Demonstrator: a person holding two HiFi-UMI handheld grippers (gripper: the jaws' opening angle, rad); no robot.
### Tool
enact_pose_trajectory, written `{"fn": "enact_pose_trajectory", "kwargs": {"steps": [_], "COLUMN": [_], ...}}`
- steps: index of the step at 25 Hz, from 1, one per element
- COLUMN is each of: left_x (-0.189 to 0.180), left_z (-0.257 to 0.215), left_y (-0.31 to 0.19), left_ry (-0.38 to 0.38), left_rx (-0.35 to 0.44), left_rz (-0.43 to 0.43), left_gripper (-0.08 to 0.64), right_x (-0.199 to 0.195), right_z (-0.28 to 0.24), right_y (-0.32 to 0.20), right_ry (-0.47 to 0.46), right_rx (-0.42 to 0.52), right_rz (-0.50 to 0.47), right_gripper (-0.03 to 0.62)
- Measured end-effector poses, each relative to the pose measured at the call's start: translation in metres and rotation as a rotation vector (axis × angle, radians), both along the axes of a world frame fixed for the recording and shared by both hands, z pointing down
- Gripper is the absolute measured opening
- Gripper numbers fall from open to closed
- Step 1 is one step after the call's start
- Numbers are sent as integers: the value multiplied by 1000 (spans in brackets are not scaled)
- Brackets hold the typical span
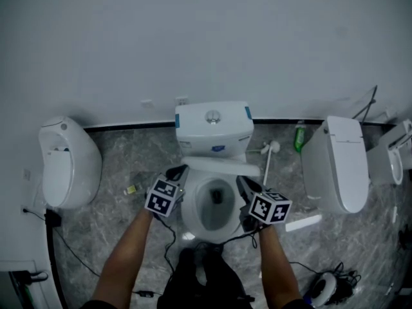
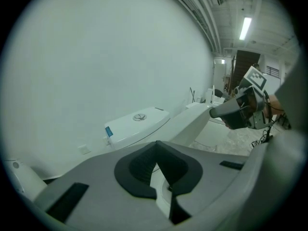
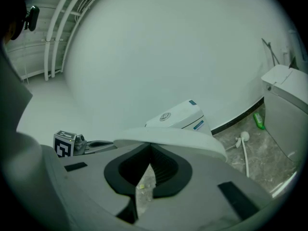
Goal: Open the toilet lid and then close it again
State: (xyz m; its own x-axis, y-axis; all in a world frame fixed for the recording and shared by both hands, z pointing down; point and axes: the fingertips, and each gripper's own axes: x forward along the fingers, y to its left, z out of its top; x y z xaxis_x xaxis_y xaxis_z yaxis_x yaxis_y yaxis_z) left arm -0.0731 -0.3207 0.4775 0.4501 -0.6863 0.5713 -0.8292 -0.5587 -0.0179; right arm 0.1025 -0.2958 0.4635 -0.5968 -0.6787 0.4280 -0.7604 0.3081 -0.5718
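The toilet lid (image 1: 219,167) stands part-way up, a pale band across the middle of the head view between the tank (image 1: 213,129) above it and the open bowl (image 1: 215,201) below. The step in hand is the swing of the lid itself. I judge it to be the opening half, since the lid is nowhere near leaning on the tank (a lowering would look much the same).

The left gripper (image 1: 178,172) sits at the lid's left end and the right gripper (image 1: 244,184) at its right end. Both tips reach in under the lid's front edge. Each gripper's fingers are closed together with nothing between them, so the lid is propped from below, not pinched. In the right gripper view the lid (image 3: 173,138) lies just over the closed tips.

Both forearms come up from the bottom of the frame, one either side of the bowl. The grippers slope forward and down, their marker cubes facing the camera.

Next, I think, the lid needs an even push up and back from both sides until it rests against the tank, keeping the tips from sliding off the rim.
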Motion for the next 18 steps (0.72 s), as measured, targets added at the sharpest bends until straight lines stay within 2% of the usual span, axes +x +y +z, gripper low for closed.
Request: {"fn": "enact_pose_trajectory", "kwargs": {"steps": [18], "left_x": [5], "left_z": [-13], "left_y": [-46], "left_ry": [-17], "left_rx": [21], "left_rz": [-62], "left_gripper": [5], "right_x": [14], "right_z": [-18], "right_y": [-59], "right_ry": [-14], "right_rx": [32], "right_rz": [-80], "right_gripper": [12]}}
